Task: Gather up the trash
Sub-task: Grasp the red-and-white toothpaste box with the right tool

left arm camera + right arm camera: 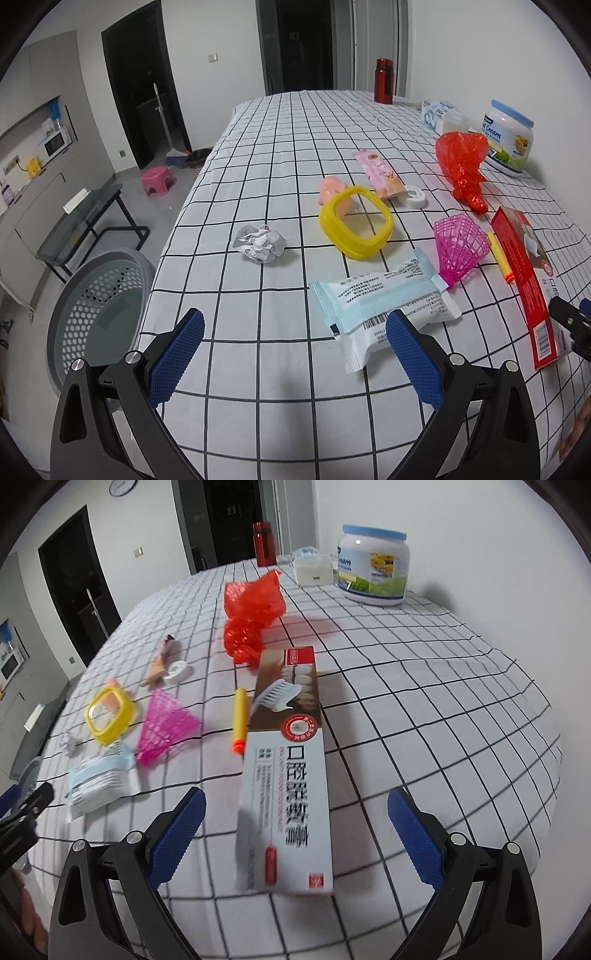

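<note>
A table [280, 155] covered by a white cloth with a black grid is seen in both views. Only in the left wrist view is a grey plastic basket [99, 295] shown, round and perforated with small holes, standing on the floor just beyond the table's near left edge. A crumpled ball of white paper [260, 243] is clear in that view too, lying on the cloth left of a glossy yellow ring [356, 227] with rounded corners. In the right wrist view the paper is only a small blurred scrap at the far left.

The left gripper [295, 352] is spread wide, nothing between its blue textured pads [177, 362]. Just beyond its right finger a flat, crinkled pale blue and white packet [384, 306] is laid, printed with text and a barcode.

The right gripper [295, 832] is likewise held wide apart and empty. Between its fingers, but untouched by them, a long cardboard toothpaste box [286, 771] is stretched away, its white and red front readable only here; in the left view only its red side is presented.

Farther off are seen a pink lattice fan-shaped piece [164, 731], a yellow stick [239, 720] with an orange tip, a crumpled red plastic bag [253, 616], a large white tub [375, 566] with a blue lid, and a red metal bottle [264, 544].
</note>
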Demonstrator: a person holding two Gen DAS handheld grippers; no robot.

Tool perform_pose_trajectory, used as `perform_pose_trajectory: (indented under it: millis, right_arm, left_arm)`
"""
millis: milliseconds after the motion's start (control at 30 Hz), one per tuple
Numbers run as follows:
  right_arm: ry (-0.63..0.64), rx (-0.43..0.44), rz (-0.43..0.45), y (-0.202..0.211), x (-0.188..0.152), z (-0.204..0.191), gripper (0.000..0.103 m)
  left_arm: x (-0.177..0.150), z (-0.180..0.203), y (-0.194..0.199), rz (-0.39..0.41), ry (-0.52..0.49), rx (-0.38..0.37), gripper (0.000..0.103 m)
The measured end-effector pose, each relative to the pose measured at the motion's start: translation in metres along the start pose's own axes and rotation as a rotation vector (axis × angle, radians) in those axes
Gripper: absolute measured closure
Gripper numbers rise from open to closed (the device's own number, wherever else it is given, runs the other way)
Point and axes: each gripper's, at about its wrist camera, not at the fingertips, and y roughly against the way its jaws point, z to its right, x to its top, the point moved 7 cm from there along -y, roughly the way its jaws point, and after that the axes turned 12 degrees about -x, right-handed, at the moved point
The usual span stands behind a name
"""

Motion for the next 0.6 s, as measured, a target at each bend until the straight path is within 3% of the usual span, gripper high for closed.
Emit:
perform_pose_trajectory:
  millis: [433,500,567,600]
  right_arm:
    - [0.029,-0.018,-0.054,-0.032,0.007,-0.005,0.01]
    - [0.033,-0.021,-0.054,-0.034,0.006,-0.006,0.02]
    - [0.042,-0.018,-0.07,-0.037,0.004,-0.007,0.04]
    - [0.044,-0.011,-0.079,-0.039,0.004,-0.009,0.045]
  left_arm:
    - [0.003,0.006,-0.012,-0.022,-0.004,-0.038,0.006]
    - [0.003,0.007,-0.012,-0.022,-0.008,-0.039,0.006]
    - [0.003,0.008,-0.012,-0.022,-0.015,-0.04,0.006]
    - [0.004,0.009,-0.011,-0.02,-0.017,-0.041,0.006]
